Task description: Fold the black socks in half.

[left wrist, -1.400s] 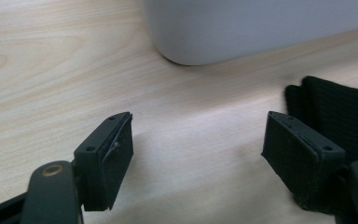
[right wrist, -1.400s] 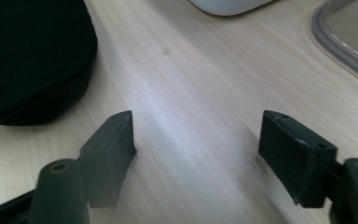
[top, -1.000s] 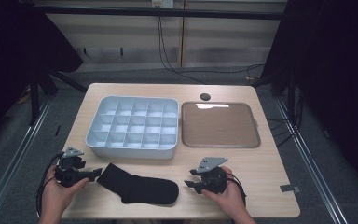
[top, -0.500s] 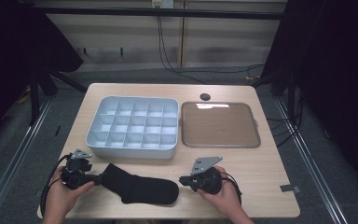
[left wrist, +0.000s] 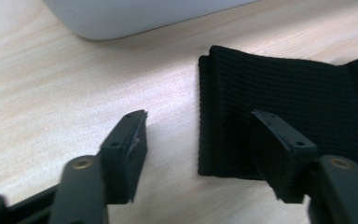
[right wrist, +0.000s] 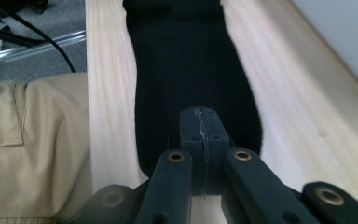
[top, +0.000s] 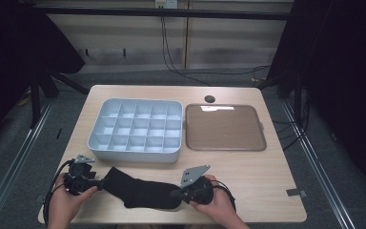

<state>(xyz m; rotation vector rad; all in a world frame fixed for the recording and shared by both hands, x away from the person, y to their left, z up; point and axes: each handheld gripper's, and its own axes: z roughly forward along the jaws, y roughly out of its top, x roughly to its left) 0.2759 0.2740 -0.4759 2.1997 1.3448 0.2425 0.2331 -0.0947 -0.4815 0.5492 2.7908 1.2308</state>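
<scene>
A black sock (top: 143, 192) lies flat along the table's front edge, cuff to the left and toe to the right. My left gripper (top: 100, 183) is at the cuff, open, and its jaws have just been closing. In the left gripper view (left wrist: 199, 119) one jaw rests over the ribbed cuff (left wrist: 284, 98) and the other over bare wood, with the cuff's edge between them, not pinched. My right gripper (top: 175, 193) is shut, its tips over the toe. The right gripper view shows the pads (right wrist: 200, 112) pressed together above the sock (right wrist: 182, 56), with no fabric visible between them.
A grey compartment box (top: 133, 155) stands just behind the sock, and a brown tray (top: 225, 128) sits to its right. A small dark disc (top: 209, 98) lies at the back. The table's front edge and a person's beige trouser leg (right wrist: 32, 140) are close to the sock.
My right gripper has slid left up to the sock's toe and its jaws have come together. The left hand has barely moved at the cuff.
</scene>
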